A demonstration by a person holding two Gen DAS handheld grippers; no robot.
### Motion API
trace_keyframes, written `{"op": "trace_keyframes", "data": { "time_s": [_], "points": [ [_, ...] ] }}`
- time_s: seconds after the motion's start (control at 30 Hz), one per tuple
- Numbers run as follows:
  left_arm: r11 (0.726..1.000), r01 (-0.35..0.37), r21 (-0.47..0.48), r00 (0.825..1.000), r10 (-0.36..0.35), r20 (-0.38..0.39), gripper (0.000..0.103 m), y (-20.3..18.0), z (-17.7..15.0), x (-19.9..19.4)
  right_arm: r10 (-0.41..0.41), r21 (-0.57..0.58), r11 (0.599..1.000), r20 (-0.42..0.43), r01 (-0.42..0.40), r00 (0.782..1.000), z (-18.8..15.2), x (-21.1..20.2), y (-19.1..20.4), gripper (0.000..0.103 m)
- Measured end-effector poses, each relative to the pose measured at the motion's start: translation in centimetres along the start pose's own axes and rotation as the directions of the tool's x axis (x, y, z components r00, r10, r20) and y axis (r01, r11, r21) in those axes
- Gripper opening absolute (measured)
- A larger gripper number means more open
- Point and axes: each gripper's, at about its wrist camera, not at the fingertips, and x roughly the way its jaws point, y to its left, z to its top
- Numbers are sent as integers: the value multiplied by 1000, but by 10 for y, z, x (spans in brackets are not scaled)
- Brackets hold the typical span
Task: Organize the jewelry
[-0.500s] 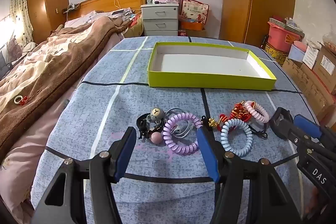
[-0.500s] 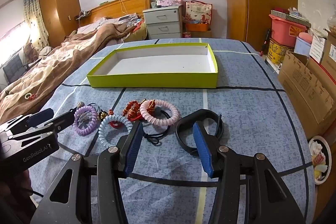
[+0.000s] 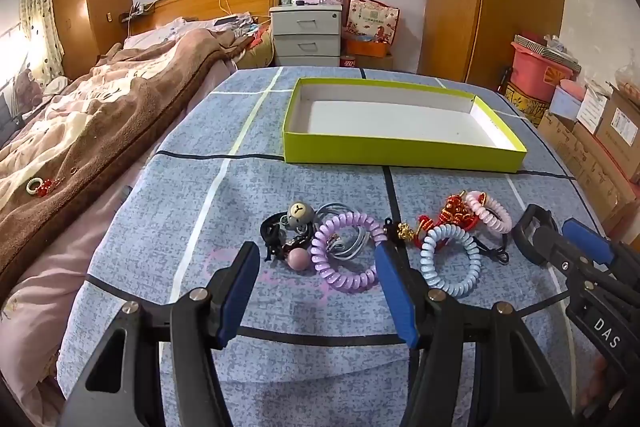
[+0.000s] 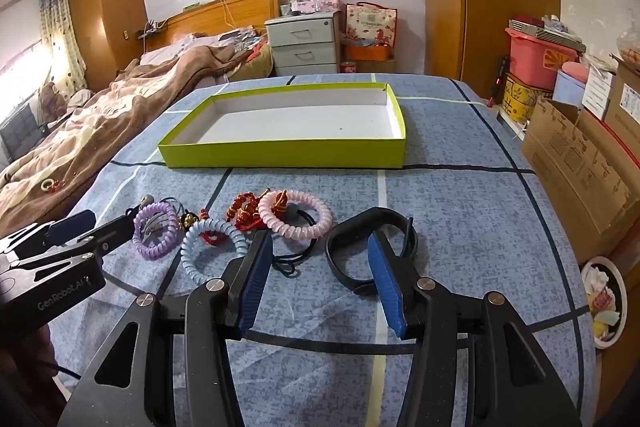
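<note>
A pile of jewelry lies on the blue cloth: a purple coil bracelet [image 3: 347,251], a light blue coil bracelet [image 3: 452,255], a pink coil bracelet [image 4: 295,214], red beaded charms [image 4: 243,211], a bear charm [image 3: 301,214] and a black band [image 4: 370,251]. An empty lime-green tray [image 3: 400,151] stands behind them. My left gripper [image 3: 316,259] is open, its fingers either side of the purple bracelet and bear charm. My right gripper [image 4: 320,247] is open, its right finger [image 4: 385,283] over the black band.
A bed with a brown blanket [image 3: 80,131] lies to the left, with a small red and white bracelet [image 3: 40,185] on it. Cardboard boxes [image 4: 580,163] and a pink bin [image 4: 540,55] stand to the right. A grey drawer unit [image 3: 306,35] stands behind the table.
Both grippers have edged slightly forward toward the jewelry pile. Nothing has been picked up or moved.
</note>
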Motion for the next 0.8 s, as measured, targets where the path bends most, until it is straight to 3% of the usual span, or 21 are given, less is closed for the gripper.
{"op": "trace_keyframes", "data": {
  "time_s": [0.8],
  "points": [
    [1000,-2,10,1000,2,1,62,-2,2,-4,-5,6,1000,-1,5,1000,-1,-4,0,51]
  ]
}}
